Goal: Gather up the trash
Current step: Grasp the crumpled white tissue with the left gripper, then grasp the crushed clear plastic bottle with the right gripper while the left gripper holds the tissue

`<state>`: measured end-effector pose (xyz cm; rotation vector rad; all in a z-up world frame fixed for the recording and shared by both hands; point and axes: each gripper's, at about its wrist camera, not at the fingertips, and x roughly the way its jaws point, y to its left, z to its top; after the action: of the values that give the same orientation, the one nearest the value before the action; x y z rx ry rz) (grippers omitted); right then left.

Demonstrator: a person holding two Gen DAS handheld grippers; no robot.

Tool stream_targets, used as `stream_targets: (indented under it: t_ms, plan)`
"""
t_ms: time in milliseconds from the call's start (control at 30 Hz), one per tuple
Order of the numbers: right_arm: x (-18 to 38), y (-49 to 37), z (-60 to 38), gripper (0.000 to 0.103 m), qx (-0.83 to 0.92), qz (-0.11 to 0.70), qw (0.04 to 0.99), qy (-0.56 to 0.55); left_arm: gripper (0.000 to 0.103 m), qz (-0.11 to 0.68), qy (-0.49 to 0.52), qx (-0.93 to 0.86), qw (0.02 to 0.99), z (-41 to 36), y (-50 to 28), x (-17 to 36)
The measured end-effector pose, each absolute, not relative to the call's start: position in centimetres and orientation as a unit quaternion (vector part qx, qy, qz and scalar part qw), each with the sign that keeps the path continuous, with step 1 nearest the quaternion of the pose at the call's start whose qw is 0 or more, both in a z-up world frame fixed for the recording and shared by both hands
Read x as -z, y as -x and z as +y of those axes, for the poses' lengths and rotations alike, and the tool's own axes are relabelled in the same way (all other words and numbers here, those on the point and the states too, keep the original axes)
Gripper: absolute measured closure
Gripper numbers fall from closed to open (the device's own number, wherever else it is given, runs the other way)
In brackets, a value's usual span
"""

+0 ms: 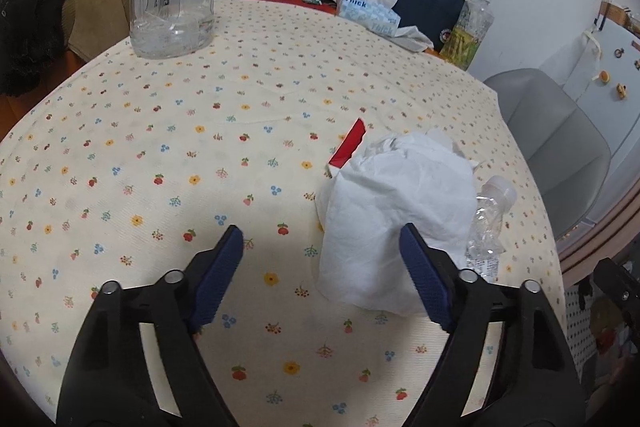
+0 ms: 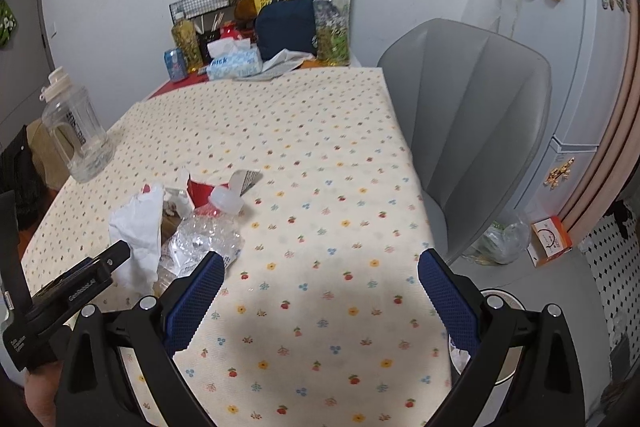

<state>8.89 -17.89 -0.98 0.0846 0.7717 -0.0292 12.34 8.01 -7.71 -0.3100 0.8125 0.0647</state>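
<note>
Left tongs [image 1: 322, 247] wide, empty | right tongs [image 2: 320, 273] wide, empty | crumpled tissue [image 1: 396, 211] beside crushed bottle [image 1: 486, 227], red wrapper [image 1: 349, 143]

red packet [image 1: 349, 146] half under tissue [image 1: 394, 211] (crumpled)

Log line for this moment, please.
left gripper: open, at crumpled tissue | right gripper: open, empty | crushed bottle: on table

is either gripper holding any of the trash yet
No. The left gripper is open beside the crumpled tissue; the right gripper is open over bare tablecloth.
</note>
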Motion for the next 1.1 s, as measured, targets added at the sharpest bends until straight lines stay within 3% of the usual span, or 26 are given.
stream_targets:
  t_ms: [100, 167, 667, 1100]
  plan:
    - [1.8, -9.6, -17.3, 0.008, 0.007, 0.387, 0.921, -0.04, 0.049, 0.406, 0.146, -0.036, 0.902, 8.0, -12.6, 8.2]
    - [2.2, -10.0, -16.7, 0.008, 0.0, 0.392, 0.919, -0.039, 0.099, 0.415, 0.139, -0.037, 0.898, 7.9, -12.7, 8.3]
    - [2.4, -11.8, -12.8, 0.008, -0.035, 0.394, 0.918, -0.026, 0.1, 0.329, 0.168, -0.077, 0.926, 12.5, -10.7, 3.3]
    - [3.1, -14.2, -11.4, 0.009, -0.05, 0.403, 0.913, -0.028, 0.1, 0.349, 0.165, -0.083, 0.919, 12.2, -13.7, 5.5]
